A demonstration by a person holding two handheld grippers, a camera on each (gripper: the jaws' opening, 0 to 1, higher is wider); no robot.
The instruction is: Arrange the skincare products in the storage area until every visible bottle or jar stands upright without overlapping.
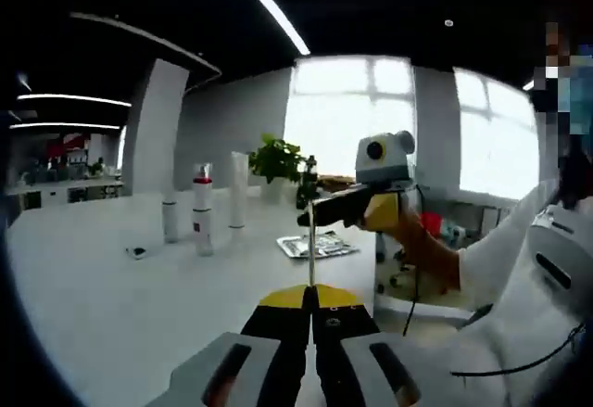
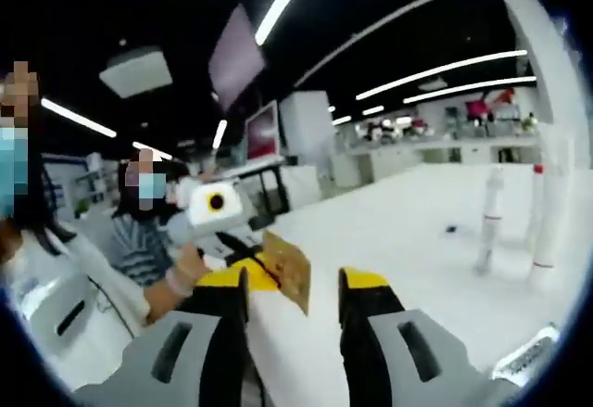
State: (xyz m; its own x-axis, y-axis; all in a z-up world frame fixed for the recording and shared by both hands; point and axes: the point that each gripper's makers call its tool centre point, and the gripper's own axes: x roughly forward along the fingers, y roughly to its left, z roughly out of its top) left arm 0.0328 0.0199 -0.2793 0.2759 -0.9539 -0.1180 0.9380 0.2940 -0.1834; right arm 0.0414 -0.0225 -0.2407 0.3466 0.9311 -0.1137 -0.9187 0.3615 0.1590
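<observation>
1. Left gripper view, far left: a white worktop (image 1: 111, 314) runs out toward a dim office background lit by ceiling strips.
2. On the worktop's far part stand three skincare containers, all upright and apart from one another: a short white bottle (image 1: 170, 221), a taller white bottle with a red collar (image 1: 202, 210) just right of it, and a tall white tube (image 1: 238, 190) a little farther back.
3. A small dark object (image 1: 137, 252) lies flat on the worktop near the short bottle; what it is cannot be told.
4. Behind the tube, by the bright windows, sits a leafy green plant (image 1: 276, 158).
5. At bottom centre the left gripper (image 1: 311, 319) has its yellow-tipped jaws pressed together, with a thin flat card (image 1: 311, 259) rising edge-on from between them.
6. Right of centre, the right gripper (image 1: 320, 210) is held by a person's hand (image 1: 394, 222) above the worktop edge, near a silvery tray (image 1: 320, 247).
7. Right gripper view, left side: a hand (image 2: 185, 273) holds the left gripper (image 2: 269, 263), clamped on the brownish card (image 2: 287, 270).
8. Bottom centre, the right gripper (image 2: 295, 300) has its jaws spread wide, with nothing between them.
9. Far right, two white bottles (image 2: 489, 217) and (image 2: 536, 208) and a tall tube (image 2: 556, 203) stand upright on the worktop.
</observation>
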